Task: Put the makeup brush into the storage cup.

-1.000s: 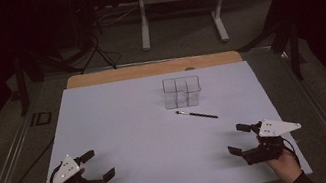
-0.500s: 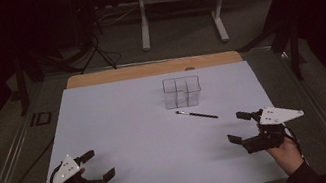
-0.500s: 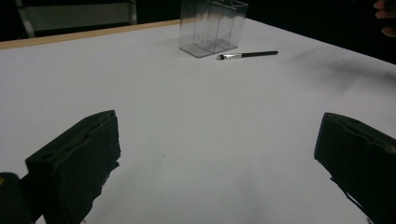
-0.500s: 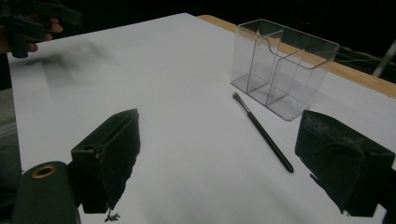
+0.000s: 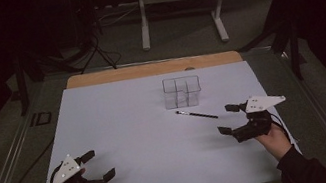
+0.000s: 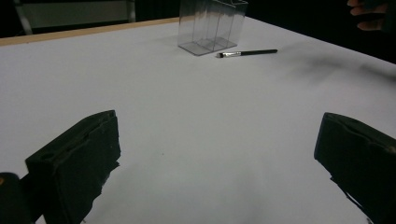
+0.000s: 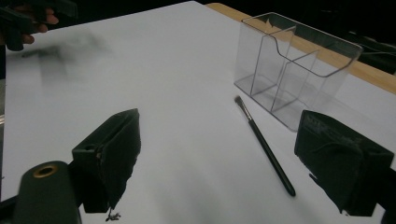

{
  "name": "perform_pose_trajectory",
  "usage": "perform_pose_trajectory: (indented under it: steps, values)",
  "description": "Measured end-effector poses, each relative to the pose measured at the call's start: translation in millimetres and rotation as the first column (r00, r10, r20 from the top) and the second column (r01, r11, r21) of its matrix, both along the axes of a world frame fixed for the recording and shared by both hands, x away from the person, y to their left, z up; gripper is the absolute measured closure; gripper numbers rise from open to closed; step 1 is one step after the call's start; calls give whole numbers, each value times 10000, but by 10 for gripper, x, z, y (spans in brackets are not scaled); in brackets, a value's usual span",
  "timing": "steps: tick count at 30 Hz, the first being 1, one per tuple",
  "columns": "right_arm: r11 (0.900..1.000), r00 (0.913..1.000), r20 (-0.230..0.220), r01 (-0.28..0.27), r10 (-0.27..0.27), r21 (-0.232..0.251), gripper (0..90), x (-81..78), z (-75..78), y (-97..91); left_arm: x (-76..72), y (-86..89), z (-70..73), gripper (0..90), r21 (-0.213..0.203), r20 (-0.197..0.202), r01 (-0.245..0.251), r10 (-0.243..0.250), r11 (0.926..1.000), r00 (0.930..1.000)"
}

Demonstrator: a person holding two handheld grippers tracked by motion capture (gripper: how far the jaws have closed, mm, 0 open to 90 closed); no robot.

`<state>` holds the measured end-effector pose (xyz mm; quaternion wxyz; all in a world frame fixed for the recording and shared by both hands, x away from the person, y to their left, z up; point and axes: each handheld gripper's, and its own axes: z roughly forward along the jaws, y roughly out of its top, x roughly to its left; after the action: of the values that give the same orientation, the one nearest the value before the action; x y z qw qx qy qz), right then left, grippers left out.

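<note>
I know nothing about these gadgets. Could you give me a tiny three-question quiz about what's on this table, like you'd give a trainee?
1. True or false: the brush stands inside the clear organizer.
2. Which hand-held gripper is nearer the brush? A) the left hand-held gripper B) the right hand-held gripper
3. Fill in: both hand-held grippers have their jaws ____ and hold nothing.

Key
1. False. The brush lies flat on the white table cover, just in front of the organizer.
2. B. It sits close to the handle end of the brush.
3. Open.
</note>
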<state>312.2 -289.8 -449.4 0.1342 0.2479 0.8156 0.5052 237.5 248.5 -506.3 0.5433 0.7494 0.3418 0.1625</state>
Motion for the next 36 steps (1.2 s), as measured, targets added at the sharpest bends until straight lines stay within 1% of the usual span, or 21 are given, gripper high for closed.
perform_pose_trajectory:
  steps: [1,2,3,5,8,14,17,20,22,23,25,26,27,28,29,30,32,33,34,35,36]
  values:
    - [9999,9999,-73,-76,75,-100,145,54,-10,17,1,-2,0,14,12,1,9,-9,10000,10000]
    - [9999,9999,-73,-76,75,-100,145,54,-10,17,1,-3,1,14,15,6,13,-13,10000,10000]
    - [9998,9997,-198,-154,151,-125,145,110,-24,29,1,-4,1,14,8,7,15,-15,10000,10000]
    - [9997,9995,-263,-205,201,-131,145,135,-30,35,2,-2,-1,14,-12,-3,6,-6,10000,10000]
    - [9988,9973,-597,-439,426,-198,144,210,-52,53,4,3,-1,14,-67,14,-41,41,10000,10000]
    - [9954,9937,-886,-746,692,-595,144,343,-84,79,3,-4,0,14,9,14,45,-45,10000,10000]
    - [9932,9905,-1123,-878,789,-771,144,407,-108,98,5,-5,1,14,-2,6,51,-51,10000,10000]
    - [9901,9891,-1238,-935,803,-1045,143,478,-151,139,2,-7,3,14,21,33,67,-67,10000,10000]
    - [9904,9861,-1450,-964,814,-996,141,521,-172,151,1,-9,2,14,19,12,77,-77,10000,10000]
    - [9893,9865,-1441,-944,779,-1112,136,536,-181,163,2,-9,1,14,25,3,88,-88,10000,10000]
    - [9849,9892,-1313,-853,655,-1507,143,557,-198,197,3,-9,1,14,18,-9,95,-95,10000,10000]
    - [9849,9892,-1313,-853,655,-1507,143,557,-198,197,3,-7,0,14,16,-19,94,-94,10000,10000]
    - [9823,9895,-1317,-820,601,-1682,145,572,-206,213,5,-7,-1,14,-2,-30,84,-84,10000,10000]
    - [9804,9844,-1603,-1001,728,-1695,145,616,-224,240,5,-6,-1,14,-4,-30,77,-77,10000,10000]
    - [9804,9844,-1603,-1001,728,-1695,150,616,-224,240,5,-6,-2,14,-18,-38,74,-74,10000,10000]
    - [9750,9821,-1731,-1082,745,-1942,152,655,-242,275,5,-5,-3,14,-9,-41,77,-77,10000,10000]
    - [9745,9818,-1745,-1096,754,-1957,152,662,-248,284,5,-4,-3,14,-16,-44,81,-81,10000,10000]
    - [9713,9806,-1788,-1171,801,-2069,158,683,-253,297,5,-5,-4,14,-14,-48,82,-83,10000,10000]
    - [9636,9791,-1855,-1268,835,-2355,193,718,-258,319,5,-5,-4,14,-16,-52,81,-81,10000,10000]
    - [9636,9791,-1855,-1268,835,-2355,193,718,-258,319,5,-5,-4,14,-20,-51,86,-86,10000,9999]
    - [9575,9759,-1978,-1414,921,-2515,217,754,-261,336,5,-5,-4,14,-16,-54,87,-88,10000,9999]
